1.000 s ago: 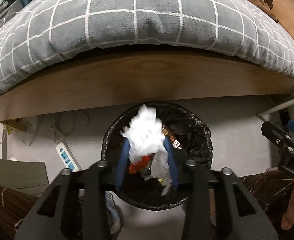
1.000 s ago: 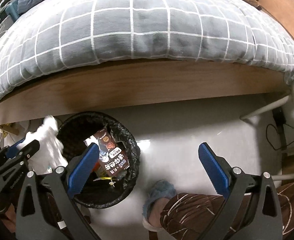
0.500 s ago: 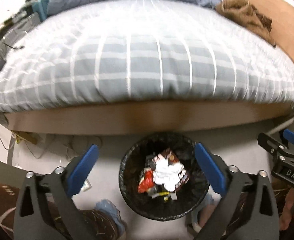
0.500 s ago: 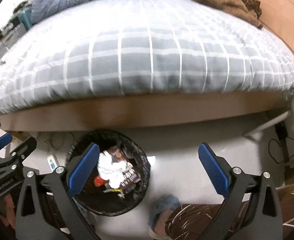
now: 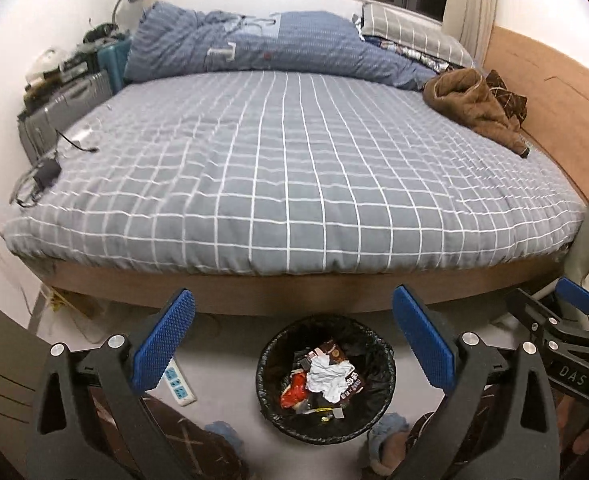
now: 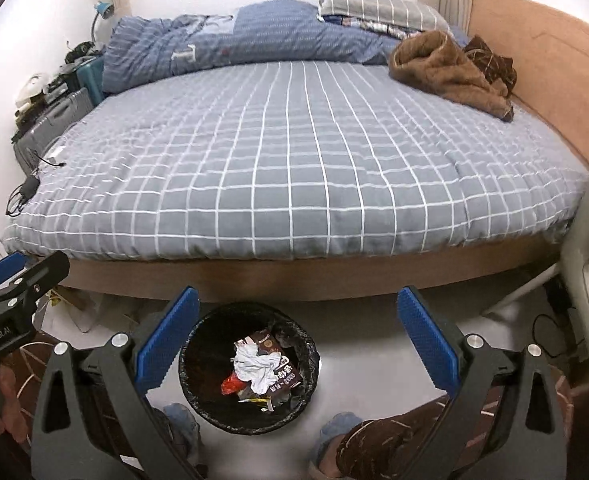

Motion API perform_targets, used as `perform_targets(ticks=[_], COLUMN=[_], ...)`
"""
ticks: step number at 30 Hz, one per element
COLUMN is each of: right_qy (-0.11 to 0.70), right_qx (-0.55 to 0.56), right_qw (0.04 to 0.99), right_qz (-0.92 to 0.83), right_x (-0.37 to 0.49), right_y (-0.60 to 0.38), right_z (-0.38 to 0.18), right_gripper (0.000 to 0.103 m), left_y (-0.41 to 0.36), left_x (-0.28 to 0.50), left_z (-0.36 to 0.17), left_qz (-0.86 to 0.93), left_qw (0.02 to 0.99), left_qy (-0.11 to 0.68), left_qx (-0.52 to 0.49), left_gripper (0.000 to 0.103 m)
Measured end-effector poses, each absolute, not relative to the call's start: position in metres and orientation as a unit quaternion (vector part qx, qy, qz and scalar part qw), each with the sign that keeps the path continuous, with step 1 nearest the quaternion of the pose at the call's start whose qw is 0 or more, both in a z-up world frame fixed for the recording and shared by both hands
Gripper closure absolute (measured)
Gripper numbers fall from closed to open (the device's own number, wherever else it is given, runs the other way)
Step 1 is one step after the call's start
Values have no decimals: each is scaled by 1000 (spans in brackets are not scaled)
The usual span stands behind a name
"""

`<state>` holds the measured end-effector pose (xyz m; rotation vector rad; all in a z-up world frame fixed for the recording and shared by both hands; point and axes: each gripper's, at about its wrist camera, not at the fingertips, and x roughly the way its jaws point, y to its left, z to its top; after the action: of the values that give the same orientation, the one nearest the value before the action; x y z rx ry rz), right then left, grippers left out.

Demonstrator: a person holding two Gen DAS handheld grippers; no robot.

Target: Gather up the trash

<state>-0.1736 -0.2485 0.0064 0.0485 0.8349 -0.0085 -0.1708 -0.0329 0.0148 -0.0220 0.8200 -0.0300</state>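
Note:
A black bin (image 5: 382, 412) lined with a black bag stands on the floor in front of the bed; it also shows in the right wrist view (image 6: 190, 384). A crumpled white tissue (image 5: 328, 376) lies on top of wrappers inside it, also seen in the right wrist view (image 6: 256, 368). My left gripper (image 5: 292, 344) is open and empty, held well above the bin. My right gripper (image 6: 296, 340) is open and empty, above and right of the bin. Each gripper shows at the edge of the other's view.
A bed with a grey checked cover (image 5: 294, 168) fills the middle. A blue duvet (image 5: 254, 48) and brown clothing (image 5: 474, 100) lie on it. Cables and a charger (image 5: 42, 172) lie at its left edge. A power strip (image 5: 178, 384) lies on the floor. Suitcases (image 5: 62, 108) stand at left.
My left gripper opened and let go of the white tissue, which now lies in the bin. Both grippers rose and tilted up, so the whole bed is in view.

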Motion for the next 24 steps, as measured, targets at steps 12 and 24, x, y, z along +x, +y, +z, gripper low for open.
perform_targets(ticks=[12,24], right_qy=[381,384], right_qx=[20,24], right_qw=[924,923], right_qz=[7,6], right_x=[-203,-199], right_y=[-235,-235], right_z=[34,30], right_gripper=[7,8], left_y=[-17,-14], left_x=[-203,-202], left_z=[43,41], left_qz=[-13,-6], left_qw=[925,926], left_qy=[380,378], left_qx=[-19,-16], left_gripper=[6,6])
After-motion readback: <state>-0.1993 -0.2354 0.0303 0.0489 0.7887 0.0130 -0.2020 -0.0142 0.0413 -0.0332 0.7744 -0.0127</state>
